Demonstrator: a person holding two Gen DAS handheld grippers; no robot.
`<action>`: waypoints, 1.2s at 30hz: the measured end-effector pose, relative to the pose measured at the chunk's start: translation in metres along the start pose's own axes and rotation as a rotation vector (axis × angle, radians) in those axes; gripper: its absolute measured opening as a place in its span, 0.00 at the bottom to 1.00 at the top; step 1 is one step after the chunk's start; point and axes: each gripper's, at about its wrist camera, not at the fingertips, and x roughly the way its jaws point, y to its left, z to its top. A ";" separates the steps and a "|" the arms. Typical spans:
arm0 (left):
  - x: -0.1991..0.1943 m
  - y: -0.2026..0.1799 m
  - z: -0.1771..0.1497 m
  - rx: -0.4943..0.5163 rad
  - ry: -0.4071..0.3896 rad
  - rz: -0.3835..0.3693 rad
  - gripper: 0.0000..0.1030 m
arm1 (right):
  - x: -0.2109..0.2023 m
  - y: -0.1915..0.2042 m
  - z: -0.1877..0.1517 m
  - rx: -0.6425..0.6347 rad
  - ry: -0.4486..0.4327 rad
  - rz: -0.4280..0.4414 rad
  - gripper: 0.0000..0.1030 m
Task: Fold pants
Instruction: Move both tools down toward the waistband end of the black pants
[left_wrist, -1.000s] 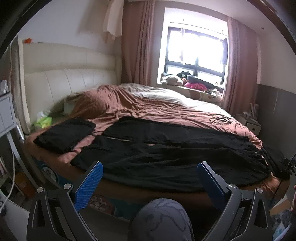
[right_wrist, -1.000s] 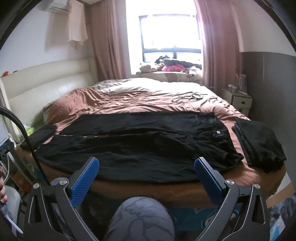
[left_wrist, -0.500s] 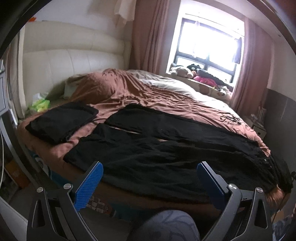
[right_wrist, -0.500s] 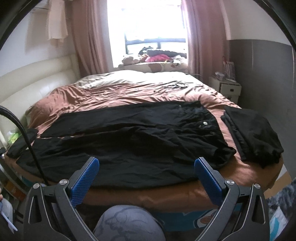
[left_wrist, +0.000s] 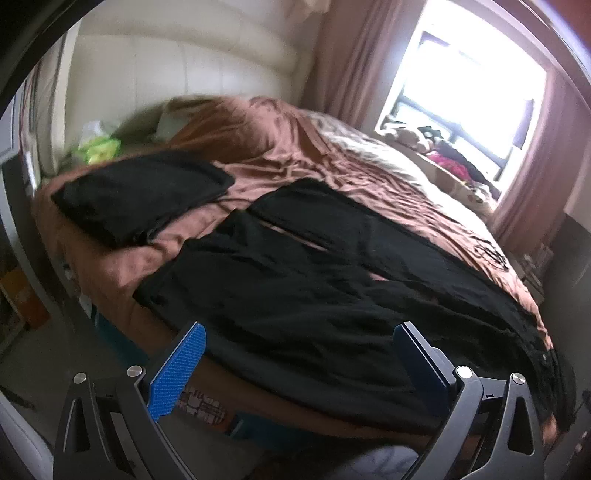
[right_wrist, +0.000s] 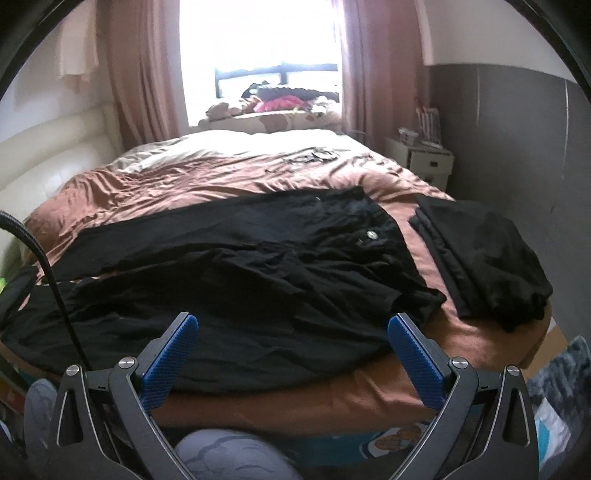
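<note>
The left gripper (left_wrist: 299, 354) hangs with its jaws wide apart, empty, above the near edge of the bed (left_wrist: 122, 266). The right gripper (right_wrist: 293, 347) is likewise spread and holds nothing. Straight ahead of both, the black pants (right_wrist: 236, 280) lie flat on the brown cover, legs running off to the left of the right gripper, the buttoned waist ahead and to its right. The two legs lie side by side with a slit of cover between them, so no fold looks made yet. Folded dark garments lie beyond either end: one pile (right_wrist: 484, 254) right of the waist, another (left_wrist: 144, 192) past the leg ends. All folds seem left to do.
</note>
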 end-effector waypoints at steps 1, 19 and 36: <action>0.004 0.004 0.001 -0.013 0.008 0.007 0.99 | 0.003 -0.003 0.000 0.011 0.013 -0.004 1.00; 0.064 0.071 0.002 -0.238 0.116 0.020 0.85 | 0.046 -0.041 0.001 0.183 0.176 -0.089 1.00; 0.076 0.112 -0.007 -0.378 0.110 -0.008 0.84 | 0.083 -0.056 -0.003 0.302 0.349 -0.091 0.99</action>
